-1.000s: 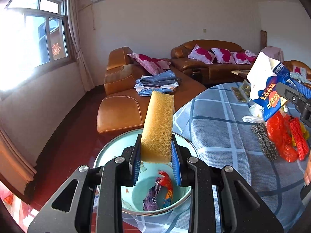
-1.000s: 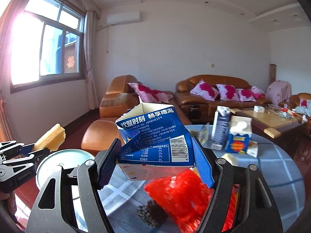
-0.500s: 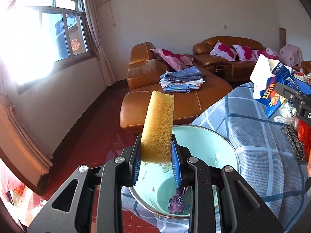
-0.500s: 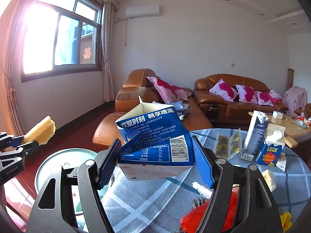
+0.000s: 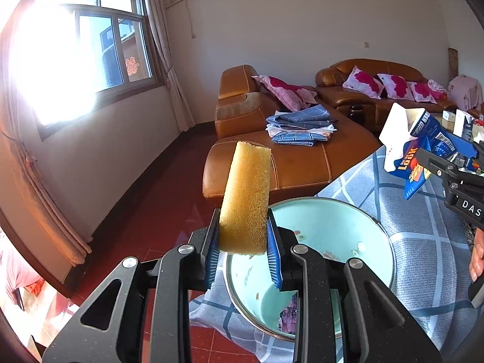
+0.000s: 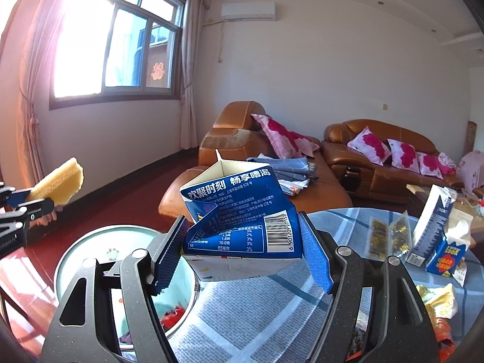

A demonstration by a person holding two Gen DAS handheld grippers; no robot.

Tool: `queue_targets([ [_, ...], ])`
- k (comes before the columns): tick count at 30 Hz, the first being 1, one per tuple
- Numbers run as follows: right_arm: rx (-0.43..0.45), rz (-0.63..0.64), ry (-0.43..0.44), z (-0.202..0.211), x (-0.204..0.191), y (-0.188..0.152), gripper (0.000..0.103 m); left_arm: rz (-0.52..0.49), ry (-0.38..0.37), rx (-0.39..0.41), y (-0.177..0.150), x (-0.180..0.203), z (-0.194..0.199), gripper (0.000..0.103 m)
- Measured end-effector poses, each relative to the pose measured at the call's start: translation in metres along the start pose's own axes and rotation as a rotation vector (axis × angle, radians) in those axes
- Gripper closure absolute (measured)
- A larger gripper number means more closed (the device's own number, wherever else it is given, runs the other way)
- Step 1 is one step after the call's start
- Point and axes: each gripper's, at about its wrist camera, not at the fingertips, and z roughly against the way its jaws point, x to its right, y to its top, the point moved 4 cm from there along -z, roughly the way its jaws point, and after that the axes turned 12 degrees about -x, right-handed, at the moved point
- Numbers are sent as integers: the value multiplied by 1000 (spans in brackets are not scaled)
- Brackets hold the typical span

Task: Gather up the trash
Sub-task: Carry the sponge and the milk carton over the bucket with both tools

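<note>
My left gripper (image 5: 243, 251) is shut on a yellow sponge (image 5: 246, 196), held upright just left of a mint-green basin (image 5: 341, 227) at the table's edge. Wrappers lie in the basin's bottom (image 5: 289, 317). My right gripper (image 6: 242, 254) is shut on a crumpled blue milk carton (image 6: 242, 211), held above the table just right of the basin (image 6: 90, 248). The carton also shows in the left wrist view (image 5: 414, 148), and the sponge in the right wrist view (image 6: 59, 184).
The table has a blue-grey checked cloth (image 6: 257, 308). Two upright cartons (image 6: 435, 227), clear packets (image 6: 387, 236) and yellow and red wrappers (image 6: 438, 302) lie at its right. Brown leather sofas (image 5: 272, 157) with folded cloth stand beyond; red floor (image 5: 136, 227) lies left.
Both grippers have moved left, away from the trash pile. The left gripper with the sponge now sits off the basin's left rim; the right one with the carton is nearer the basin.
</note>
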Motion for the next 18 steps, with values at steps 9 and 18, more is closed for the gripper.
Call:
queue_targets([
  [9,-40,50,27,-12,-10,1,32,-14,33,-34,-4,-4,-8,76],
  [18,-106,112,54,-26,-24,-1,32,-21,42,-42,-1,-5,-10,76],
])
